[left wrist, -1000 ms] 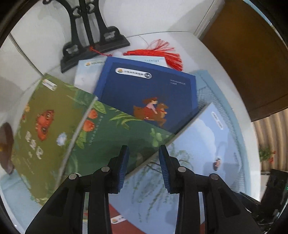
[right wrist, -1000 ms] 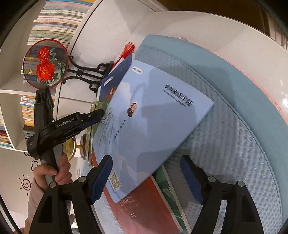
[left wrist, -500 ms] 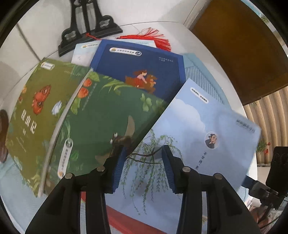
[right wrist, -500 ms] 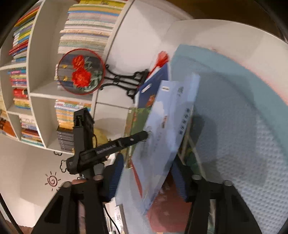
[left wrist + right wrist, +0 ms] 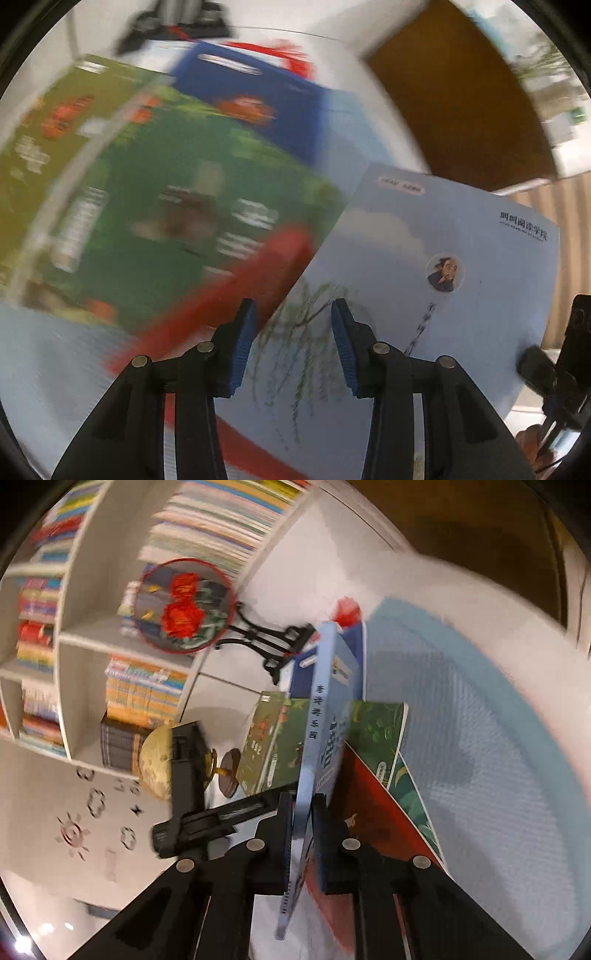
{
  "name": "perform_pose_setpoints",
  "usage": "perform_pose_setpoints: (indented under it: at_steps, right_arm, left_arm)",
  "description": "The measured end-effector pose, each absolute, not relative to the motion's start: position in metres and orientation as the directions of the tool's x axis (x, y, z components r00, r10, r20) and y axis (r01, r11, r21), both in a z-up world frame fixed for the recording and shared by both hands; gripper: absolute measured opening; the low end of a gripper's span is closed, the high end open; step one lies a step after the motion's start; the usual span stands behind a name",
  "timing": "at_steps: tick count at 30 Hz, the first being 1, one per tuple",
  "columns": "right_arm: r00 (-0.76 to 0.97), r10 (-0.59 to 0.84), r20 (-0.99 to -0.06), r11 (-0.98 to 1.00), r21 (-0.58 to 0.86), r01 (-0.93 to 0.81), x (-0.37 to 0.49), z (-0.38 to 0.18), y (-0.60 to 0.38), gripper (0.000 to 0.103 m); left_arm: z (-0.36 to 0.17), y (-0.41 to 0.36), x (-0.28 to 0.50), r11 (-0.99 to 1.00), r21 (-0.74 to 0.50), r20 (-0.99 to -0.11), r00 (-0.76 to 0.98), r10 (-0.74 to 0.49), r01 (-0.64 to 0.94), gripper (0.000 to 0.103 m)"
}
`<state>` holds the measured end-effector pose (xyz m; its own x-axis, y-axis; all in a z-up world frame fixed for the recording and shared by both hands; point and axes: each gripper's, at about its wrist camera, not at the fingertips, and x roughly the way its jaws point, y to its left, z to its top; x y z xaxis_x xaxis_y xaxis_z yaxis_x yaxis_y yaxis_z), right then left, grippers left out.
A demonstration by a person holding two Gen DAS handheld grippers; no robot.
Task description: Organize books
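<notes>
White round table (image 5: 436, 576) under a pale blue mesh mat (image 5: 498, 746), brown floor beyond. Books fanned flat on the mat: olive book (image 5: 33, 147) at 9 o'clock, green book (image 5: 192, 199) centre, navy book (image 5: 258, 99) at 12, red book (image 5: 236, 280) beneath.

Left gripper (image 5: 291, 347) parted, empty, hovering over the light blue book (image 5: 436, 280), which fills the 4 o'clock side, lifted off the pile. Left view heavily blurred.

Only in the right view: right gripper (image 5: 303, 834) clamped on the light blue book's (image 5: 325, 716) lower edge, book standing edge-on, spine toward 12. White shelves (image 5: 74, 638) packed with books at 10 o'clock, round red-flower fan (image 5: 184, 605) on a black stand, gold globe (image 5: 157, 764) at 9, left tool's black body alongside.
</notes>
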<state>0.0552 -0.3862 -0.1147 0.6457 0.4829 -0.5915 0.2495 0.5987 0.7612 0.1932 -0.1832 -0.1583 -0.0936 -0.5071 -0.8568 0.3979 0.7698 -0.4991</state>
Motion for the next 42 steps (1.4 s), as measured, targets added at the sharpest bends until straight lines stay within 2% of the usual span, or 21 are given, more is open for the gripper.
perform_pose_setpoints:
  at_steps: [2,4,6,9,11,13,15,17,22,24,25,26,28,35,42]
  right_arm:
    - [0.631,0.442,-0.638,0.651,0.712,0.264,0.041,-0.084,-0.382,0.010]
    - [0.586,0.339,-0.736,0.756,0.584,0.296,0.027,-0.049,-0.370,0.010]
    - [0.503,0.226,-0.834,0.857,0.416,0.305,0.021,-0.026,-0.350,0.010]
    - [0.388,0.154,-0.908,0.903,0.289,0.318,0.020,-0.041,-0.324,0.012]
    - [0.316,0.153,-0.936,0.908,0.259,0.328,0.023,-0.071,-0.305,0.012]
    - [0.261,0.223,-0.939,0.890,0.306,0.339,0.025,-0.106,-0.288,0.013]
    - [0.206,0.275,-0.939,0.883,0.331,0.333,0.028,-0.135,-0.262,0.014]
    - [0.174,0.263,-0.949,0.915,0.303,0.266,0.032,-0.156,-0.224,0.001]
    - [0.104,0.409,-0.907,0.891,0.421,0.167,0.035,-0.175,-0.171,0.002]
    - [0.125,0.413,-0.902,0.902,0.424,0.083,0.032,-0.164,-0.165,0.006]
    - [0.133,0.396,-0.909,0.912,0.406,0.058,0.030,-0.161,-0.168,0.016]
    - [0.134,0.370,-0.919,0.925,0.378,0.041,0.027,-0.159,-0.177,0.041]
    - [0.137,0.343,-0.929,0.934,0.352,0.052,0.023,-0.161,-0.204,0.072]
    - [0.177,0.271,-0.946,0.952,0.290,0.093,-0.003,-0.173,-0.311,0.072]
    - [0.117,0.350,-0.929,0.923,0.363,0.127,-0.004,-0.212,-0.358,0.072]
  left_arm:
    - [-0.145,-0.204,0.172,0.702,-0.592,-0.794,-0.134,-0.594,0.397,0.038]
    - [-0.130,-0.221,0.152,0.649,-0.622,-0.764,-0.156,-0.626,0.439,0.038]
    - [-0.113,-0.224,0.134,0.639,-0.597,-0.772,-0.131,-0.622,0.486,0.038]
    - [-0.108,-0.179,0.123,0.718,-0.531,-0.818,-0.051,-0.573,0.450,0.038]
    - [-0.110,-0.132,0.116,0.798,-0.433,-0.873,0.028,-0.488,0.419,0.038]
    - [-0.116,-0.081,0.109,0.856,-0.367,-0.906,0.069,-0.418,0.363,0.038]
    - [-0.127,-0.022,0.096,0.894,-0.356,-0.919,0.071,-0.387,0.274,0.038]
    - [-0.137,0.023,0.083,0.921,-0.335,-0.931,0.077,-0.356,0.200,0.038]
    - [-0.161,0.092,0.047,0.942,-0.328,-0.941,0.062,-0.332,0.068,0.038]
    - [-0.163,0.090,0.036,0.933,-0.356,-0.931,0.066,-0.359,0.054,0.038]
    - [-0.162,0.089,0.032,0.927,-0.371,-0.925,0.072,-0.374,0.054,0.038]
    - [-0.162,0.080,0.028,0.917,-0.394,-0.914,0.079,-0.398,0.059,0.038]
    - [-0.158,0.060,0.022,0.898,-0.434,-0.895,0.078,-0.439,0.077,0.040]
    - [-0.176,-0.052,-0.002,0.837,-0.508,-0.860,-0.061,-0.507,0.204,0.043]
    - [-0.198,-0.108,-0.019,0.835,-0.503,-0.864,-0.164,-0.477,0.221,0.045]
